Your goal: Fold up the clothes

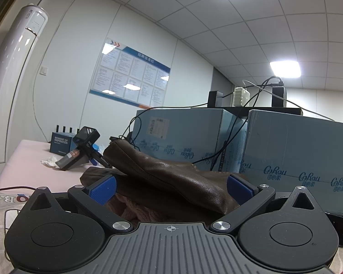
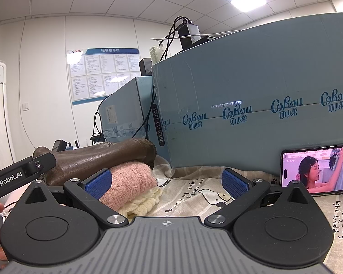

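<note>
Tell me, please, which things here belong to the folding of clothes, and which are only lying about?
For the job:
- brown leather garment
- pink knit, folded
- cream knit under it
- left gripper and right gripper, fingers open

Lying about:
- blue cartons
- phone playing a video
- chargers and cables on the cartons
- crumpled tissue
- small dark box

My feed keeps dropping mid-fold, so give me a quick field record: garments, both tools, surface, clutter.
garments: folded pink knit sweater on cream knit sweater; brown leather garment on the stack
left tool: open, straddling the brown leather, not gripping
right tool: open, empty, pink knit beside its left finger
surface: printed beige bedsheet
clutter: pale blue cardboard boxes; smartphone playing video
</note>
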Demonstrator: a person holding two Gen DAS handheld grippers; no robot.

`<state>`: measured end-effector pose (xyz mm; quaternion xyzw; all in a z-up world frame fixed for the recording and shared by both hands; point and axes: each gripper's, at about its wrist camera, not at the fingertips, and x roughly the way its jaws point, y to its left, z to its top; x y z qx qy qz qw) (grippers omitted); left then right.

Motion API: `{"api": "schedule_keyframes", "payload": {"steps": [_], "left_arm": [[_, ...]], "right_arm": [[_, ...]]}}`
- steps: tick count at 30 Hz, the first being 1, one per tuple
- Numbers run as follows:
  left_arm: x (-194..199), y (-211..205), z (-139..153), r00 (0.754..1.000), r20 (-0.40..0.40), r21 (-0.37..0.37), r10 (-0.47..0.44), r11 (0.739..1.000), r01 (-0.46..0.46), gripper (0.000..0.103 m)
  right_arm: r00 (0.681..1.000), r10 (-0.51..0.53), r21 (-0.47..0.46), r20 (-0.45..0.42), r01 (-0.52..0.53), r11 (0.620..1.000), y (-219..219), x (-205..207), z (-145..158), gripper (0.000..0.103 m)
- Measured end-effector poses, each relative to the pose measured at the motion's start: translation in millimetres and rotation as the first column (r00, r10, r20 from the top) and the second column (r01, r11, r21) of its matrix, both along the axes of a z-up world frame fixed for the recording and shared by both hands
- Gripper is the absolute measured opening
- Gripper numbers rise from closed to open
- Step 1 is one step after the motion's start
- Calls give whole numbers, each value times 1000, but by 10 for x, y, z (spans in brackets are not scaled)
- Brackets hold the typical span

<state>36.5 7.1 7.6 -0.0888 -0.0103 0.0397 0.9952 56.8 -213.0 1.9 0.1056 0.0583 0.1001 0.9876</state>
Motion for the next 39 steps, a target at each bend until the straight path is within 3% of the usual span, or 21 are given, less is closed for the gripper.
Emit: {"api": "schedule_keyframes", "payload": {"steps": [39], "left_arm": [[-2,22,-2,1000,-1,-6,-8,1000,8,103]], "right_arm": [[1000,-6,27,-10,7,1000,-42,8,-13,103]]}}
